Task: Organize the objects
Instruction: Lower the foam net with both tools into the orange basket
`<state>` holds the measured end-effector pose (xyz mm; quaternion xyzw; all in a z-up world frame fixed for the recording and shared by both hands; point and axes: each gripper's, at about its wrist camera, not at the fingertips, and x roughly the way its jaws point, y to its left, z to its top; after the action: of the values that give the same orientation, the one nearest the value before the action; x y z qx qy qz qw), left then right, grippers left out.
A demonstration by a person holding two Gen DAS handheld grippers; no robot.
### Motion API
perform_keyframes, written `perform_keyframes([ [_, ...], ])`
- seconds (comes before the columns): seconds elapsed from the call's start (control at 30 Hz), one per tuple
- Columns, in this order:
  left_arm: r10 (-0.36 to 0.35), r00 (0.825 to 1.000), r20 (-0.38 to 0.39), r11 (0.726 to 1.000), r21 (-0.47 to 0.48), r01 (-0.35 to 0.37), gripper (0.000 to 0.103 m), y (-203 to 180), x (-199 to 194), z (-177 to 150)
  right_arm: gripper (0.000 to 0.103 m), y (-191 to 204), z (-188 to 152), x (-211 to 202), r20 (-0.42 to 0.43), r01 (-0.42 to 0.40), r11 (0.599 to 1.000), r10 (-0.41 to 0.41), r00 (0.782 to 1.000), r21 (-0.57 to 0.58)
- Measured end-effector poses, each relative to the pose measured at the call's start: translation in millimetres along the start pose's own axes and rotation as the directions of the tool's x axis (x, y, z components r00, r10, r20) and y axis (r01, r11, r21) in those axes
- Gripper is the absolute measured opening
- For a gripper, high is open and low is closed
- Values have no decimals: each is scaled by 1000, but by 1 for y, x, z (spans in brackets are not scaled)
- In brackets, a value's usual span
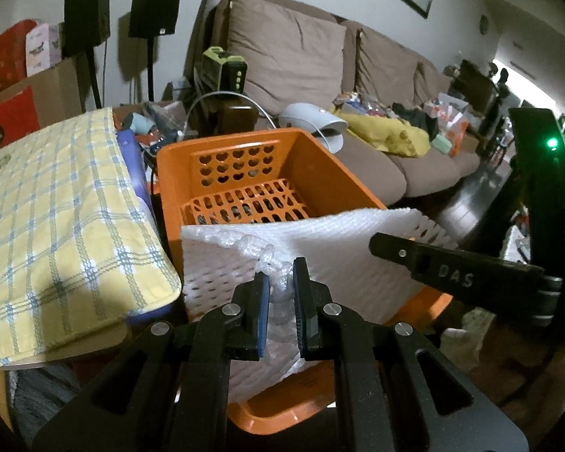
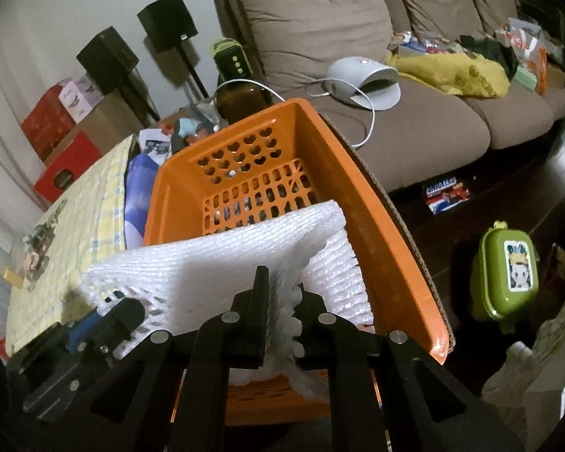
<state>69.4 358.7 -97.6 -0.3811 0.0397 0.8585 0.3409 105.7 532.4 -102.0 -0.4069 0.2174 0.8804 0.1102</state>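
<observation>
Brown fabric sofa (image 2: pixel 358 75) fills 12 to 2 o'clock, cluttered, not in play. Orange perforated plastic basket (image 2: pixel 376 203) sits centre, otherwise empty, likely the target bin. White bubble-wrap foam sheet (image 2: pixel 214 260) drapes over its near rim at 6 o'clock, partly inside. Left gripper (image 1: pixel 281 293) is clamped on a bunched edge of the sheet; right gripper (image 2: pixel 282 293) pinches another edge, so both hold it spread, probably to feed it in flat. Yellow checked cloth (image 1: pixel 56 207) lies at 9 o'clock.
</observation>
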Motion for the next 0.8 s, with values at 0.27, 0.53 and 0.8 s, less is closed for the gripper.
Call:
perform_keyframes([
  [0.27,-56,998,-35,998,-22,56,11,-3,7,-6,9,-12,1,-6,43,39,999,-41,998,32],
  [0.53,-100,991,-87,992,-86,92,11,4,25,-15,9,0,2,-13,105,119,991,-112,988,-57],
  [0.8,-89,992,-88,992,-97,80,11,8,27,-17,9,-1,2,-8,71,112,992,-107,992,-59],
])
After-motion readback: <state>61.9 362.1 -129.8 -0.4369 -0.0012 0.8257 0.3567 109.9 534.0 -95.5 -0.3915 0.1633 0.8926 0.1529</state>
